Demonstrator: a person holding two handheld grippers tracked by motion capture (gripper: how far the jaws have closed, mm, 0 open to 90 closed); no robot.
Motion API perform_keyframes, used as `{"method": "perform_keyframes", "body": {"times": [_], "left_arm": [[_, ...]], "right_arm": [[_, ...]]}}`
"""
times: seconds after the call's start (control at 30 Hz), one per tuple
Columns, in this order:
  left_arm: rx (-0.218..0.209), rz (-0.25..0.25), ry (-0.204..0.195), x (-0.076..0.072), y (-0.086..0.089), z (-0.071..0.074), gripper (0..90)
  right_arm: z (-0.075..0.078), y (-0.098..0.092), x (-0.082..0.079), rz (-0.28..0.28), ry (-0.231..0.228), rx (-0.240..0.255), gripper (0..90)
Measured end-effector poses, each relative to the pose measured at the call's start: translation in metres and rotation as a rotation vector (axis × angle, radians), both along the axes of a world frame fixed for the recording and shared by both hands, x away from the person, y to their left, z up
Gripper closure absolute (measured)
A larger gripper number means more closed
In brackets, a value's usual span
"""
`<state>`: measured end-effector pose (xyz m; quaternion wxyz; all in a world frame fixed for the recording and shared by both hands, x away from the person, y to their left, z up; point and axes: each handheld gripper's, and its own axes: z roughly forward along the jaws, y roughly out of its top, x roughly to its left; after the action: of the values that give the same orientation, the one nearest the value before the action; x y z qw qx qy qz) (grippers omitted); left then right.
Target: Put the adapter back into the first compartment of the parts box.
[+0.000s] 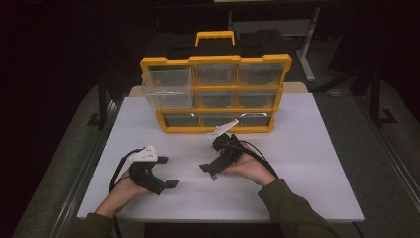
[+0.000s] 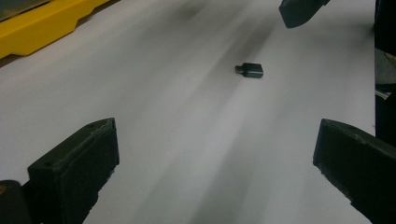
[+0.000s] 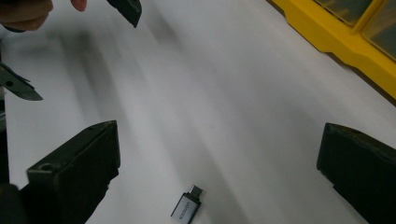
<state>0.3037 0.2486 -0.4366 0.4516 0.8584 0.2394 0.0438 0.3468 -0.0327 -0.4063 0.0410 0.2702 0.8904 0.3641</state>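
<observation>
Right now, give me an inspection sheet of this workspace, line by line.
Surface: white table, bare and flat.
Job's things: small dark adapter lying loose between both grippers; yellow organizer at the far edge, its top-left clear drawer pulled out.
Clutter: nothing seen.
Grippers: left hand-held gripper open, holding nothing; right hand-held gripper open, holding nothing, adapter just ahead of its jaws.
Cables: one black cable trails from the left gripper, another from the right.
Surroundings: dark room, metal frames beyond the table.
</observation>
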Motion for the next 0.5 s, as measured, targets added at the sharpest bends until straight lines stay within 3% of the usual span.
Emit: {"method": "perform_keyframes", "body": {"times": [0.5], "left_arm": [[0.004,0.004,-0.001,-0.001,0.001,0.000,0.0]], "right_arm": [[-0.015,0.006,-0.003,0.022,0.019,-0.067,0.0]]}}
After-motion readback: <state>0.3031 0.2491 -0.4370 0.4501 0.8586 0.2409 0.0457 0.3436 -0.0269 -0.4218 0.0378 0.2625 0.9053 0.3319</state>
